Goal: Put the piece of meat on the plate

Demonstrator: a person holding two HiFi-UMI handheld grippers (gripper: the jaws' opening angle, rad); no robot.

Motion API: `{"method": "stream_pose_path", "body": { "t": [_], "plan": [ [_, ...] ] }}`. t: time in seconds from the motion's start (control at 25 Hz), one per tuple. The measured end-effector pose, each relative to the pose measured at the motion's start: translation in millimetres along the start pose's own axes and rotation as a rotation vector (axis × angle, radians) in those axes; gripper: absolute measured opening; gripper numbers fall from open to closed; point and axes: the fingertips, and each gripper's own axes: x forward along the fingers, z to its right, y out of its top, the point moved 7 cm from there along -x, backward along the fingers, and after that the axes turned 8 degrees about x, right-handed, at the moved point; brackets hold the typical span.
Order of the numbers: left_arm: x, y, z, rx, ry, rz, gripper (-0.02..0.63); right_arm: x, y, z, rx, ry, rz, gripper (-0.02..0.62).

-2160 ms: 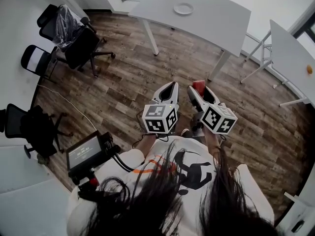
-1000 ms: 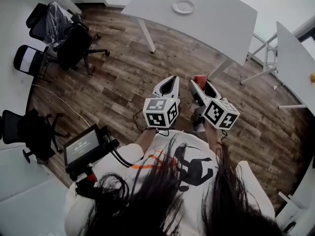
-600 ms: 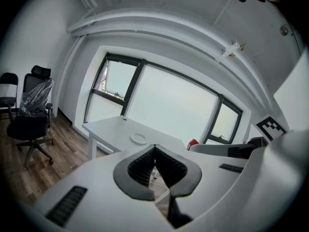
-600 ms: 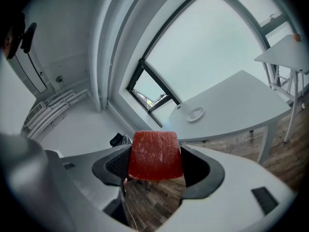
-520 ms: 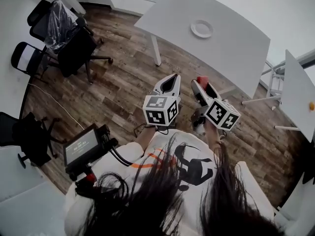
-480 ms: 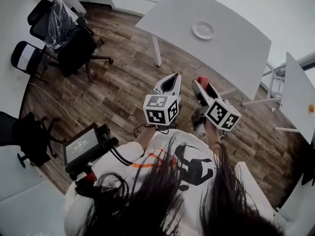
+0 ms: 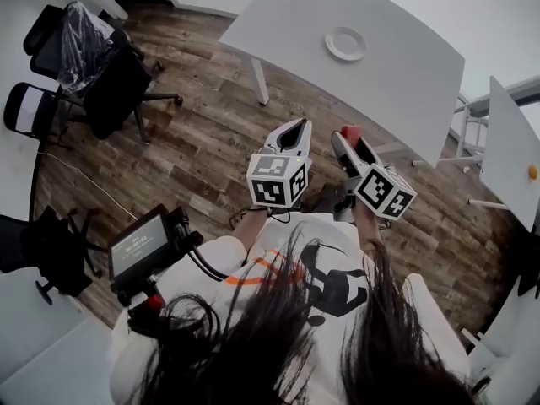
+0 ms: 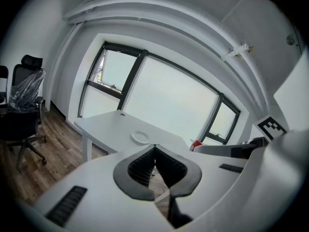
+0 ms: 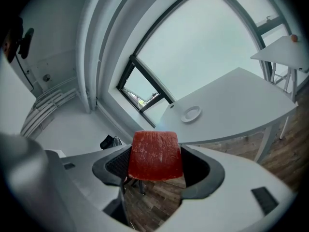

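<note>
The flat, rounded-square slab of red meat [image 9: 155,154] is pinched between the padded black jaws of the right gripper [image 9: 157,164]. It stands upright across their tips with its broad face towards that gripper's camera, held in the air over the brown wood-plank floor [image 7: 211,133]. Ahead of the right gripper's tips and well apart from them, the small round white plate [image 9: 191,113] lies on the long white table [image 9: 241,100], with nothing on it. The left gripper [image 8: 155,150] is just beside the right one, on its left, pointing the same way towards the table. Its ribbed jaws are pressed together at the tips with nothing between them. In the head view each gripper carries its white cube with black square markers [image 7: 277,180] at the rear, close to the person's chest. Farther off to the left of the left gripper stand black office chairs [image 7: 110,74], one draped in clear plastic. To the right of the right gripper is a second white table [image 7: 510,142] with a small orange object [image 7: 532,172] on it. Beyond the table, large dark-framed windows [image 8: 169,93] fill the wall.
</note>
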Motion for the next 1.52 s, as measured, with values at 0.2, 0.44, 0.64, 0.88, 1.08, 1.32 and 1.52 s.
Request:
{"method": "stream_pose_path", "body": {
  "t": [0.2, 0.44, 0.64, 0.88, 1.08, 1.32, 1.52],
  "plan": [
    [18, 5, -5, -0.01, 0.005, -0.011, 0.005, 9, 16, 8, 0.001, -0.01, 0.006, 0.314],
    [44, 10, -7, 0.008, 0.015, -0.025, 0.005, 31, 34, 20, -0.032, 0.002, -0.017, 0.314],
    [73, 24, -16, 0.006, 0.059, -0.022, 0.005, 66, 66, 33, -0.057, 0.019, -0.046, 0.314],
    [130, 45, -28, -0.004, 0.096, -0.025, 0.005, 119, 115, 54, -0.1, 0.021, -0.089, 0.313],
    [166, 58, -33, -0.014, 0.114, -0.043, 0.005, 150, 148, 73, -0.116, 0.001, -0.105, 0.314],
    [198, 60, -41, -0.01, 0.134, -0.078, 0.005, 178, 164, 103, -0.124, -0.026, -0.144, 0.313],
    [223, 60, -50, -0.013, 0.147, -0.106, 0.005, 212, 178, 123, -0.179, -0.043, -0.192, 0.314]
  ]
}}
